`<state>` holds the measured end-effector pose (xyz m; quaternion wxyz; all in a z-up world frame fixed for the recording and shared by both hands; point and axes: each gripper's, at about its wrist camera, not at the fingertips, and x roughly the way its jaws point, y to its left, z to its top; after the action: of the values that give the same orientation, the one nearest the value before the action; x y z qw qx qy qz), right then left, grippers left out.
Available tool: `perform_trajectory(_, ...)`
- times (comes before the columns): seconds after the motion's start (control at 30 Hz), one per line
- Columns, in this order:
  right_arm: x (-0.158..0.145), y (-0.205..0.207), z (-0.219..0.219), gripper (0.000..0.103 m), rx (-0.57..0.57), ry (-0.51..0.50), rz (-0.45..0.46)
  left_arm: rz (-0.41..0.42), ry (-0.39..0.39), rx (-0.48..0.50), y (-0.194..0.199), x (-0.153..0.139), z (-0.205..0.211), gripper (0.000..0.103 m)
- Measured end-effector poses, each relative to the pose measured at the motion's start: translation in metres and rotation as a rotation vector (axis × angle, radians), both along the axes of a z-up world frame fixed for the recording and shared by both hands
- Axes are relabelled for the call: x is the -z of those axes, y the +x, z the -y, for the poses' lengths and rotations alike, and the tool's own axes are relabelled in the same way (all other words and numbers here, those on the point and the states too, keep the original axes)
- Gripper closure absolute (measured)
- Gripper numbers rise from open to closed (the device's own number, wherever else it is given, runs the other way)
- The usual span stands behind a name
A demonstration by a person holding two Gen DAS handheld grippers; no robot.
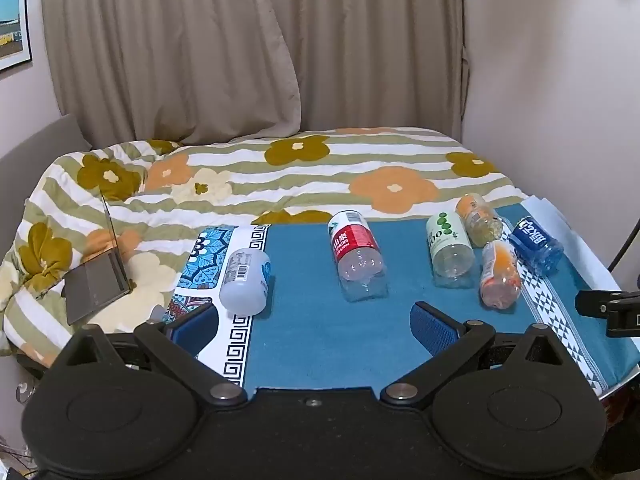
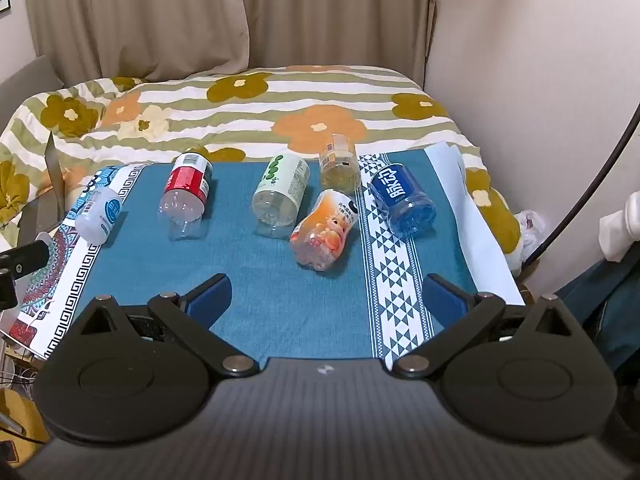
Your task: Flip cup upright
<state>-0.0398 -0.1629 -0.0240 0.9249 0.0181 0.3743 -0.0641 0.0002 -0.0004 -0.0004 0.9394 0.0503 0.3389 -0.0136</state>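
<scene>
The landmark is the red-label bottle [image 1: 355, 248], which lies on its side on the blue cloth [image 1: 312, 340]. Between it and the white bottle [image 1: 246, 280] on its left is an open lane of bare cloth. On its right a similar lane reaches the green-label bottle [image 1: 448, 246]. Beyond that bottle the way is crowded: the orange bottle [image 1: 500, 274], the yellow bottle [image 1: 480, 216] and the blue bottle [image 1: 536, 244] lie close together, with only thin gaps between them. In front of the red-label bottle the cloth is bare as far as both grippers. Behind it the flowered blanket [image 1: 280, 176] rises. Far left of it a laptop [image 1: 100, 280] stands open.
</scene>
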Motion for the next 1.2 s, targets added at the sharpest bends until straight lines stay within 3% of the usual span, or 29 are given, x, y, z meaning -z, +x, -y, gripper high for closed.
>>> perform_trajectory(1.2, -0.002, -0.007, -0.002, 0.000, 0.010, -0.001, -0.009, 0.017, -0.004, 0.015, -0.005, -0.008, 0.003, 0.000)
